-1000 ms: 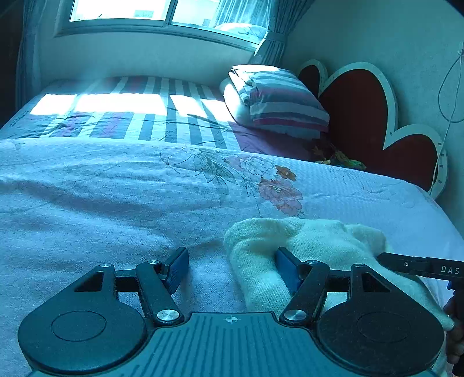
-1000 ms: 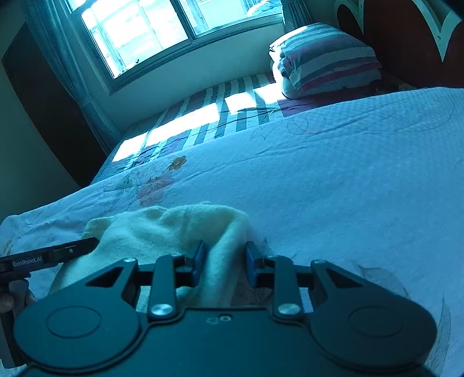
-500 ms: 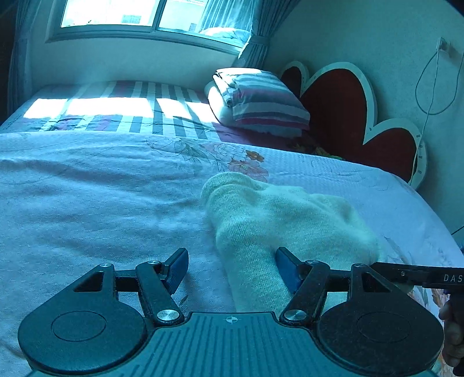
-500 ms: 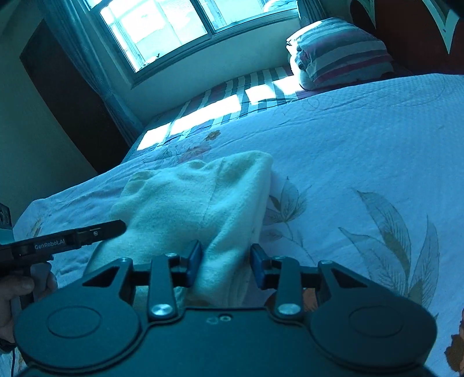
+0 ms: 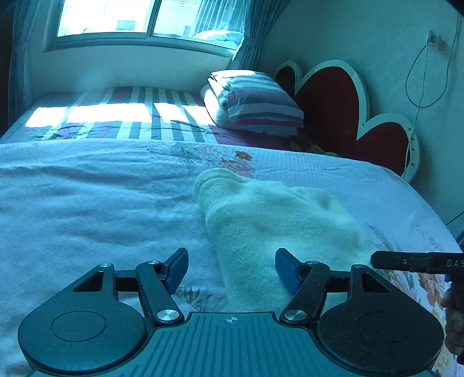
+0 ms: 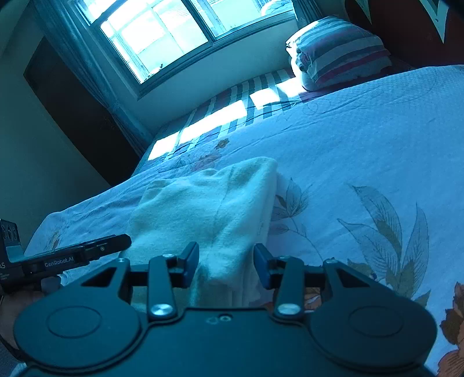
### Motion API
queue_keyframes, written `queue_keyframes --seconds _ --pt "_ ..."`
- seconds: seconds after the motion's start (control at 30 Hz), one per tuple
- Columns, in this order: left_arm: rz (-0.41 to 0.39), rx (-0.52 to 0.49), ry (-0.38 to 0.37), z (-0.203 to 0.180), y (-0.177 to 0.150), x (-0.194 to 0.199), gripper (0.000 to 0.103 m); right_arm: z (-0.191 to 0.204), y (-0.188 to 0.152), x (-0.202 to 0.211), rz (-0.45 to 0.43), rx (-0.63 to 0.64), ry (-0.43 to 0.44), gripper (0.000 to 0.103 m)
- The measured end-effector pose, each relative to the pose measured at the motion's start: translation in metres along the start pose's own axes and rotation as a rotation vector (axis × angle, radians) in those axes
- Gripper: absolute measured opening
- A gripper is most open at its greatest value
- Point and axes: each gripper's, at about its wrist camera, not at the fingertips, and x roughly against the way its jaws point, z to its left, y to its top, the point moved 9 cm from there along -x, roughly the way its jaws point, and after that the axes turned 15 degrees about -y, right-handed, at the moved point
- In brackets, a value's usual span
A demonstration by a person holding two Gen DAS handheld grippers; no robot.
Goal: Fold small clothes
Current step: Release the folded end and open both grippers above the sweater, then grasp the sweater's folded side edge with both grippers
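Observation:
A cream knitted garment lies folded in a long bundle on the floral bedspread. Its near end runs between the fingers of my left gripper, which is open; the cloth sits close to the right pad without being pinched. In the right wrist view the same garment has its near edge between the fingers of my right gripper. Those jaws are opening and the pads stand just off the cloth. Each view shows the other gripper's finger beside the garment.
A striped pillow and a red heart-shaped headboard are at the far end of the bed. A striped sheet lies in sunlight under the window. A cable hangs on the wall at right. A person's hand holds the left gripper.
Both grippers have drawn back toward me, so more of the garment shows, stretched out ahead. The right jaws have widened and let go of the cloth fold. The left jaws kept their width.

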Motion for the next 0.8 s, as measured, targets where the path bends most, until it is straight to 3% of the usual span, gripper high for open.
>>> queue_keyframes --seconds 0.13,0.3,0.4,0.5,0.6,0.7,0.8 --pt "0.013 0.019 -0.007 0.004 -0.021 -0.002 0.067 0.001 -0.020 -0.011 0.052 0.050 -0.045 0.045" --pt "-0.011 0.095 -0.035 0.010 -0.021 0.005 0.067 -0.009 -0.024 -0.015 0.067 -0.059 0.007 0.045" --pt "-0.007 0.180 -0.150 0.011 -0.026 0.010 0.067 -0.016 -0.019 0.002 0.033 -0.121 0.074 0.045" --pt "0.029 0.269 -0.249 0.018 -0.036 0.001 0.067 -0.030 -0.019 0.004 0.057 -0.218 0.156 0.050" --pt "0.062 0.369 -0.347 0.026 -0.046 -0.011 0.065 -0.044 -0.020 -0.005 0.095 -0.305 0.209 0.074" --pt "0.056 0.431 -0.418 0.035 -0.049 -0.018 0.054 -0.049 -0.023 -0.012 0.129 -0.335 0.286 0.074" --pt "0.062 0.450 -0.473 0.037 -0.051 -0.028 0.053 -0.046 -0.021 -0.018 0.157 -0.301 0.323 0.067"
